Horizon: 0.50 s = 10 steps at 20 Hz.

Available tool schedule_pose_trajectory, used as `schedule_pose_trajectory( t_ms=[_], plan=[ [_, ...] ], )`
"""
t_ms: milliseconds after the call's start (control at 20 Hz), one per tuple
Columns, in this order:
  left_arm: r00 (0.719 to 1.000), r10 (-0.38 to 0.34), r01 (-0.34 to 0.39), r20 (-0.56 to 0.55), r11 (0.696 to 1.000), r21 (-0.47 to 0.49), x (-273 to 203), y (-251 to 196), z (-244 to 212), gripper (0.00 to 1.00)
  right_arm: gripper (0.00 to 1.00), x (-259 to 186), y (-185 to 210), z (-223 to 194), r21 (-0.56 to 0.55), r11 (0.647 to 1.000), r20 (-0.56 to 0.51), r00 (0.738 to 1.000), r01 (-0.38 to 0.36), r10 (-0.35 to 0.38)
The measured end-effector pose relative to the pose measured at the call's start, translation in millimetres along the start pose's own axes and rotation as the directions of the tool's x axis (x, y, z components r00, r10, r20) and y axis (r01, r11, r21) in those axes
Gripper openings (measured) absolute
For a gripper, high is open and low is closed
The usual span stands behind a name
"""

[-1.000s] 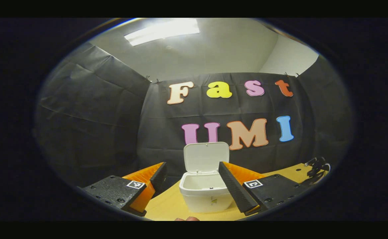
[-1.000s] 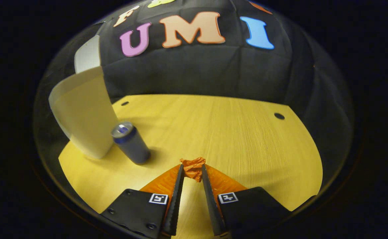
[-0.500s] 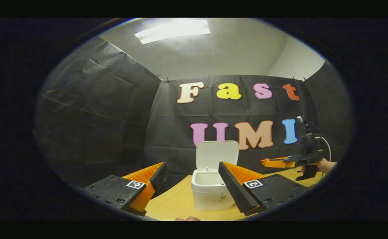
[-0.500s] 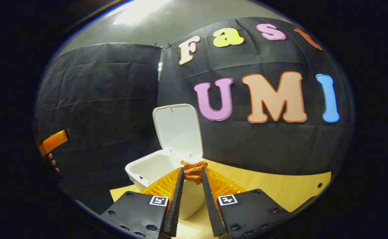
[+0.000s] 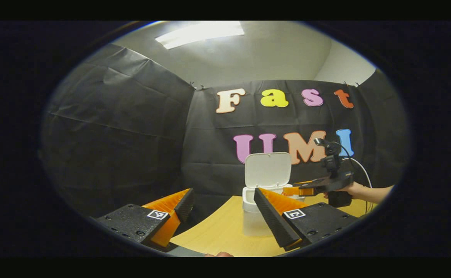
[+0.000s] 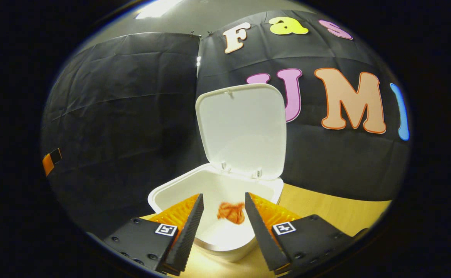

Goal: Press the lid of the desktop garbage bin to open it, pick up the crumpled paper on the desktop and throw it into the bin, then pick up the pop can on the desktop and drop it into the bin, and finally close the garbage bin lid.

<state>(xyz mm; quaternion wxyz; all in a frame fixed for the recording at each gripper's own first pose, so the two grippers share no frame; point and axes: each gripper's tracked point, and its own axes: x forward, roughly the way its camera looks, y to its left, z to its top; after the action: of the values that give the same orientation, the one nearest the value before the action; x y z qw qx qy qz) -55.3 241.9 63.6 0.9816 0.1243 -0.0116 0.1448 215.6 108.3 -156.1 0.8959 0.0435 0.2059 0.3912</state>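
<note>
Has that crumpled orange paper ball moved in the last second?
Yes. The crumpled orange paper ball, pinched over the table a second ago, now sits apart from the right gripper, whose fingers have opened, inside the open white plastic bin, below its raised lid.

Blurred paper, half-hidden bin

In the right gripper view the crumpled paper (image 6: 231,212) was motion-blurred, its contact with anything unclear. In the left gripper view, the left gripper's finger (image 5: 272,220) hid part of the bin (image 5: 253,226).
</note>
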Motion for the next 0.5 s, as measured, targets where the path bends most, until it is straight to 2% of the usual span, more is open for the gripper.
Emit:
schedule_pose_trajectory(
  t_ms=[50,100,150,200,300,400,500],
  plan=[
    [1.000,-0.013,0.013,-0.004,1.000,-0.004,4,-3,-2,0.94,0.79,2,-3,0,0.011,1.000,0.009,1.000,0.008,-0.008],
    [1.000,-0.029,0.029,-0.009,1.000,-0.007,7,-9,-5,0.93,0.89,0,-8,4,0.025,1.000,0.022,1.000,0.016,-0.016],
    [0.998,-0.053,0.053,-0.014,0.999,-0.009,12,-17,-7,0.92,0.93,-7,-15,8,0.041,0.999,0.035,0.999,0.027,-0.029],
    [0.996,-0.085,0.085,-0.018,0.996,-0.005,18,-29,-10,0.94,0.97,-16,-24,14,0.058,0.997,0.055,0.997,0.046,-0.050],
    [0.986,-0.168,0.168,-0.018,0.986,0.006,31,-62,-12,0.94,0.97,-45,-51,22,0.092,0.991,0.093,0.990,0.102,-0.110],
    [0.960,-0.279,0.279,-0.018,0.960,0.007,41,-110,-17,0.94,0.96,-90,-82,27,0.129,0.975,0.136,0.971,0.179,-0.196],
    [0.911,-0.412,0.412,-0.016,0.911,-0.012,52,-172,-26,0.93,0.96,-146,-119,25,0.171,0.946,0.167,0.938,0.276,-0.304]
  ],
)
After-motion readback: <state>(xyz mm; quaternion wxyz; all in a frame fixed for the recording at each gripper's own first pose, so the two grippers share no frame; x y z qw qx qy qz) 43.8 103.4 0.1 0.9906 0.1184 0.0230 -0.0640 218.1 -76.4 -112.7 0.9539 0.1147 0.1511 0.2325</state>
